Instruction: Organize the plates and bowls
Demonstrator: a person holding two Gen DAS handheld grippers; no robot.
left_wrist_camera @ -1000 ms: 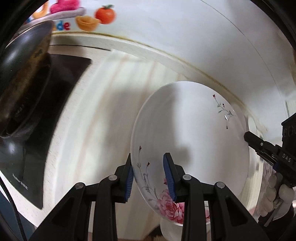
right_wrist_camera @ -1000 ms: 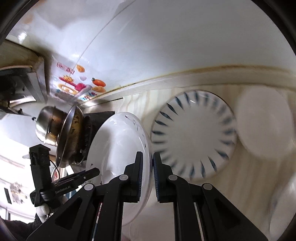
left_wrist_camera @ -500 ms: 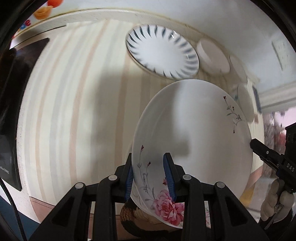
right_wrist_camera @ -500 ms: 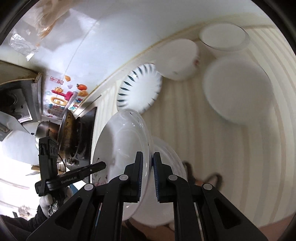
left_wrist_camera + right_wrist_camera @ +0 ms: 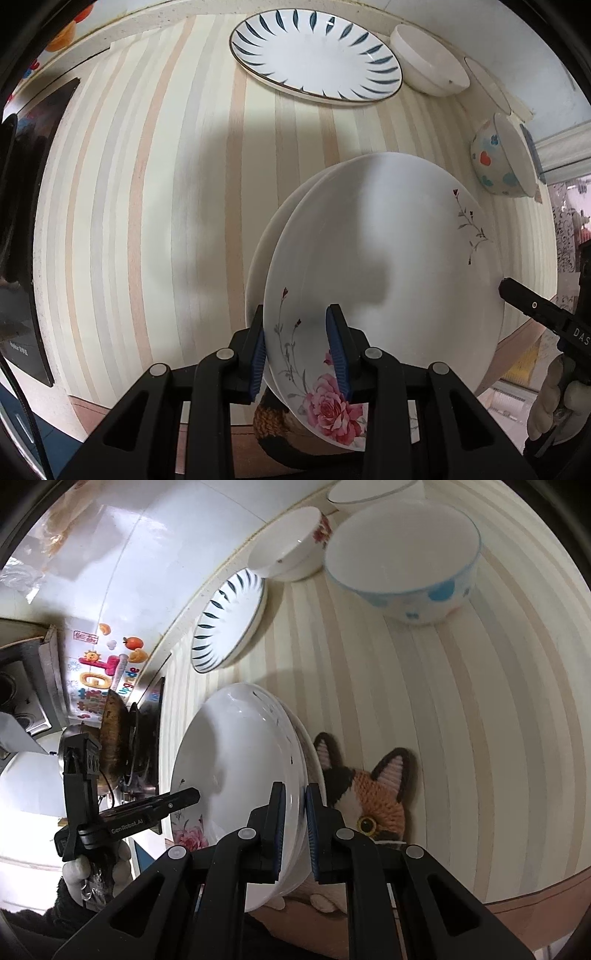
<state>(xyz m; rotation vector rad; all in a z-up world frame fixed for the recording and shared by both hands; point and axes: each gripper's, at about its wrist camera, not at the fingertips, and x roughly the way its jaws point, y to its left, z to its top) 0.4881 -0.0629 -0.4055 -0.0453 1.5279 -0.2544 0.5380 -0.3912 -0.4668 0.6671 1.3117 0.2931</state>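
My left gripper (image 5: 298, 350) is shut on the near rim of a white rose plate (image 5: 388, 266), and a second white plate (image 5: 269, 243) shows just beneath it. My right gripper (image 5: 294, 818) is shut on the opposite rim of the same rose plate (image 5: 229, 768). The plate hangs low over the striped counter (image 5: 147, 184), above a knitted cat coaster (image 5: 373, 797). A blue-leaf plate (image 5: 314, 61) lies at the back. A white bowl (image 5: 428, 66), a heart-patterned bowl (image 5: 498, 162) and a blue-dotted bowl (image 5: 402, 554) stand to the right.
A black stove top (image 5: 26, 206) with a dark pan (image 5: 114, 734) lies at the left. The white wall (image 5: 166, 554) with stickers runs along the back. A rose bowl (image 5: 291, 550) stands by the wall. The counter's front edge (image 5: 535, 890) is close.
Both grippers have carried the rose plate away from the stove and back wall and lowered it over the near counter, above the second plate and the cat coaster.
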